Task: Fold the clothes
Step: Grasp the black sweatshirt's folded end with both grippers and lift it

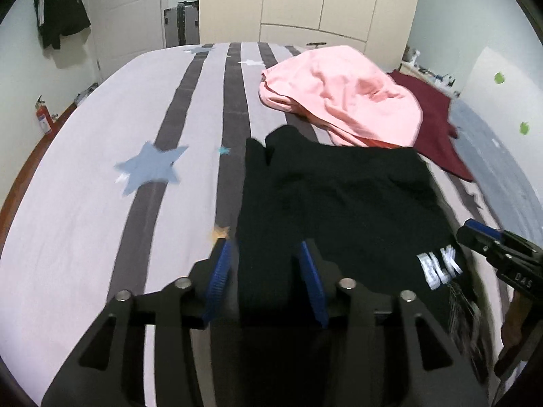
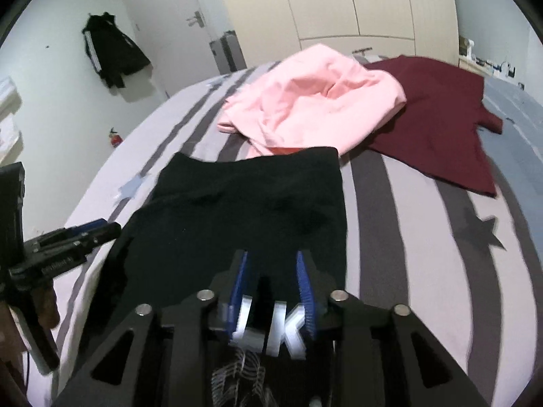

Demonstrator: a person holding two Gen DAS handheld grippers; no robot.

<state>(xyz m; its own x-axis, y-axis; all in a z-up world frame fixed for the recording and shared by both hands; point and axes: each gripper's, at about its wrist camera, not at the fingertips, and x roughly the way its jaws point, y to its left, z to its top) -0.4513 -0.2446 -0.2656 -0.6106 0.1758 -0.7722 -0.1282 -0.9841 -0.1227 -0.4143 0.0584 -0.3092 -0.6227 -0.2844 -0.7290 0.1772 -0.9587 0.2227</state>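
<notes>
Black knit garment with white block lettering [image 1: 339, 203] spread flat on striped, star-printed bedsheet [image 1: 101, 176], running between blue-padded fingers [image 1: 219, 271] of left gripper [image 1: 268, 281] and of right gripper [image 2: 273, 291]. Jaws of both parted, pads clear of cloth. Beyond fingertips: crumpled pink garment [image 1: 339, 98], then flat maroon garment [image 2: 434, 118] further right.

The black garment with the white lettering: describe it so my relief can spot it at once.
Start at the striped, star-printed bed sheet. Three garments lie on it: a crumpled pink top far back, a maroon top beside it, and the black garment nearest the cameras. It alone is black, lies flat, and carries white block letters at its near edge.
</notes>
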